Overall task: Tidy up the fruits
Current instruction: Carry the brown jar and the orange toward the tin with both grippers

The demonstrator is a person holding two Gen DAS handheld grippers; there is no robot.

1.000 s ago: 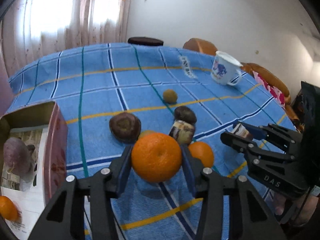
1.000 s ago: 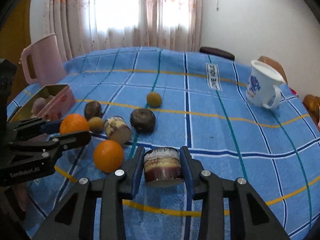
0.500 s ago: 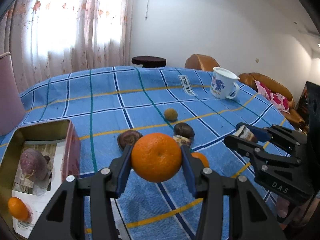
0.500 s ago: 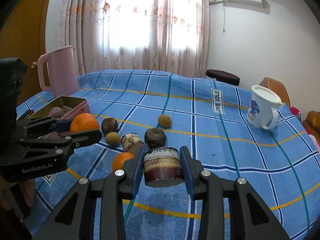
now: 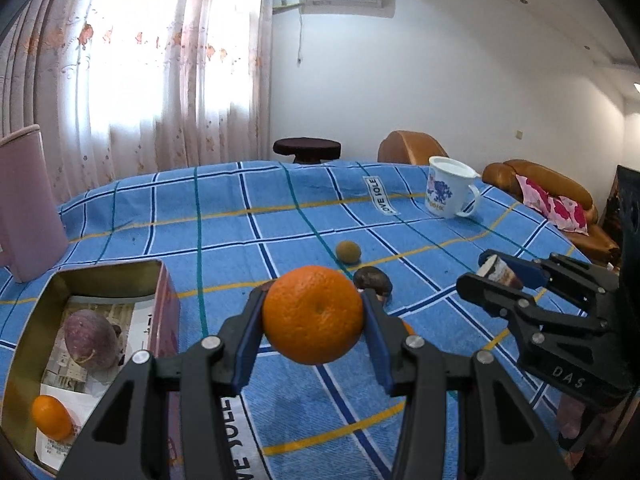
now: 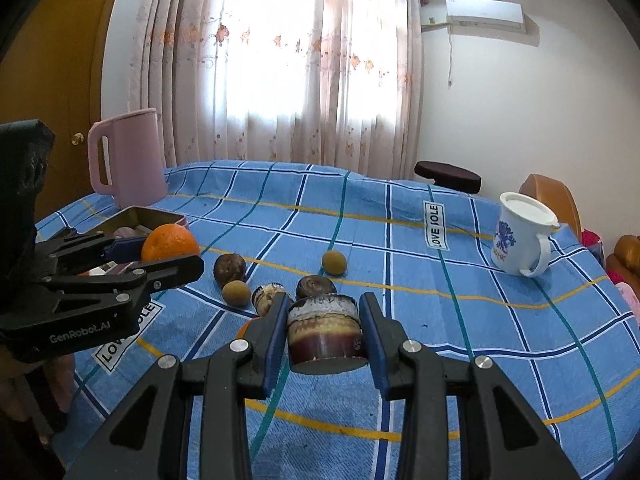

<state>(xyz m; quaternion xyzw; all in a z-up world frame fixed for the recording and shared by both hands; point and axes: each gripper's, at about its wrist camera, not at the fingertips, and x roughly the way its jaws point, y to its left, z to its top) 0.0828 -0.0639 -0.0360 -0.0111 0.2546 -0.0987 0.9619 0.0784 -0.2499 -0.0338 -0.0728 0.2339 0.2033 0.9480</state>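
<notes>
My left gripper (image 5: pixel 313 305) is shut on a large orange (image 5: pixel 313 320), held above the blue checked tablecloth (image 5: pixel 248 208). In the right wrist view that gripper (image 6: pixel 170 253) and its orange (image 6: pixel 168 240) hang beside the open tin (image 6: pixel 154 216). My right gripper (image 6: pixel 324 305) is shut on a stubby brown cut fruit piece (image 6: pixel 326 334), also off the cloth. The tin (image 5: pixel 104 275) holds a purple fruit (image 5: pixel 91 338) and a small orange (image 5: pixel 52 416). Several fruits lie below and beyond the grippers: a dark round one (image 6: pixel 229 267), a tan one (image 6: pixel 334 262), another cut piece (image 6: pixel 265 296).
A white mug with a blue print (image 6: pixel 520 236) stands at the far right of the table. At the far left stands a pink jug (image 6: pixel 128 160). A dark stool (image 6: pixel 448 176) and brown sofas (image 5: pixel 540 188) stand beyond the table edge.
Both grippers have risen and tilted upward with their loads still held. The loose fruits and the tin now sit lower and farther in both views.
</notes>
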